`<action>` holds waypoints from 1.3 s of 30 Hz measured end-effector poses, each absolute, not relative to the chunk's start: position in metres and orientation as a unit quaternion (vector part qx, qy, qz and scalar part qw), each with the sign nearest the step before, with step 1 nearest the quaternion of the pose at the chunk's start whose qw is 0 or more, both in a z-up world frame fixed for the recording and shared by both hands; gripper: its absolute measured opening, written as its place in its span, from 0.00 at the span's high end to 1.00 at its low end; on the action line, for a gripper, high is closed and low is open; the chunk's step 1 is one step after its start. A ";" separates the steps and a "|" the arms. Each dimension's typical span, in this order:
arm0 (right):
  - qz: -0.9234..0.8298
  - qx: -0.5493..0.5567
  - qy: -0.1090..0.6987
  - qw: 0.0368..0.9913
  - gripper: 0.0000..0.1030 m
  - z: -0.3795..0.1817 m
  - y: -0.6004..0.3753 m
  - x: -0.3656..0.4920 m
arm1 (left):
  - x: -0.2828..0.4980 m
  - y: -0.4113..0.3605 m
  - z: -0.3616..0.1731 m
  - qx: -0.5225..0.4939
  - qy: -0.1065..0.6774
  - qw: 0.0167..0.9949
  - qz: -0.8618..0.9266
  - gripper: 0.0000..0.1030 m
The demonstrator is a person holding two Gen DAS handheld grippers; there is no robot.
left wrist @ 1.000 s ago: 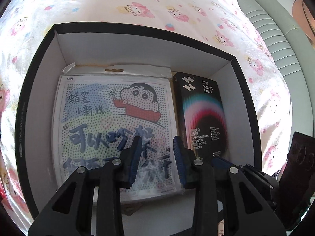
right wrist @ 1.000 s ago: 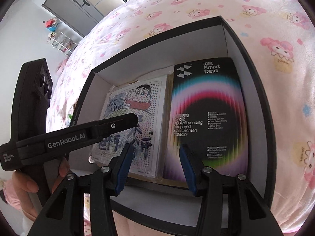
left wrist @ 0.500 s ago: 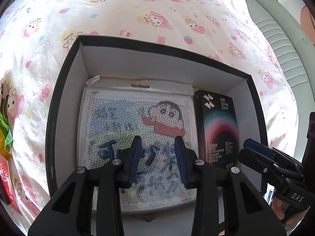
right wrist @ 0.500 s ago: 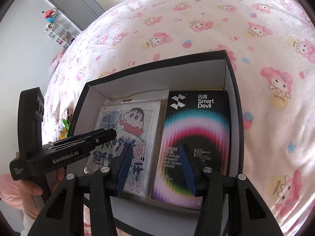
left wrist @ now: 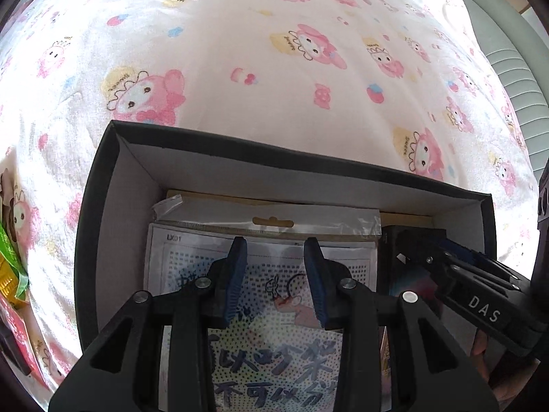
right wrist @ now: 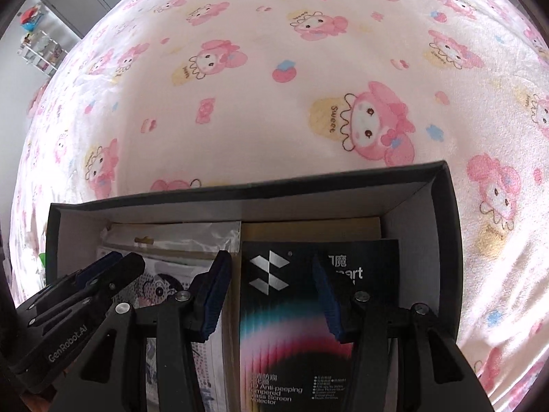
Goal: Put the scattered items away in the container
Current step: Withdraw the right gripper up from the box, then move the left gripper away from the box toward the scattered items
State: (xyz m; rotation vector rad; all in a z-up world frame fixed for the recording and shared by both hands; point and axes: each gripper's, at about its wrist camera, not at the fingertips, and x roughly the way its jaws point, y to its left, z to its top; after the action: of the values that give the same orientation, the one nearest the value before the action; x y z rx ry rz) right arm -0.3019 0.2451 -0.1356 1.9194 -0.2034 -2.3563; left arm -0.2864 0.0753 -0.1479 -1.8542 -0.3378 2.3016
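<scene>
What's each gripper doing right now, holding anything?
Left gripper: open, empty, over the box.
Right gripper: open, empty, over the box.

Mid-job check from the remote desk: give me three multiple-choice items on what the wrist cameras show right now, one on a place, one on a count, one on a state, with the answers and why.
1. Where does the screen protector pack lie in the black box?
A. To the right of the cartoon bead sheet
B. To the left of it
C. Outside the box on the bedspread

2. How many flat packs show face up in the box?
A. One
B. Two
C. Four

3. What is the state of the right gripper?
A. Shut on the pack
B. Open, nothing between its pads
C. Shut on the box rim

Answers:
1. A, since the right wrist view shows the dark pack to the right of the bead sheet.
2. B, the bead sheet and the pack lie side by side.
3. B, its blue pads stand apart above the pack.
</scene>
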 end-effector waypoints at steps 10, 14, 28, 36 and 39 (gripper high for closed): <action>-0.763 0.643 -0.036 0.056 0.55 -0.138 0.243 -0.325 | -0.298 0.082 -0.151 -0.606 -0.125 0.079 0.782 0.66; -0.766 0.640 0.004 0.063 0.54 -0.147 0.233 -0.320 | -0.303 0.088 -0.159 -0.616 -0.118 0.079 0.775 0.66; -0.775 0.628 -0.025 0.073 0.54 -0.125 0.249 -0.287 | -0.294 0.080 -0.162 -0.625 -0.088 0.062 0.774 0.66; -0.783 0.614 -0.066 0.071 0.54 -0.103 0.249 -0.271 | -0.276 0.071 -0.147 -0.616 -0.108 0.100 0.774 0.66; -0.819 0.566 -0.043 0.086 0.54 -0.068 0.241 -0.250 | -0.260 0.066 -0.119 -0.579 -0.114 0.126 0.798 0.66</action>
State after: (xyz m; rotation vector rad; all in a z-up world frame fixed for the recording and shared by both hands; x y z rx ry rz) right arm -0.2496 0.2411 -0.0683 1.6873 -0.1279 -2.4391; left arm -0.2596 0.0661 -0.1186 -1.6851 -0.3312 2.3224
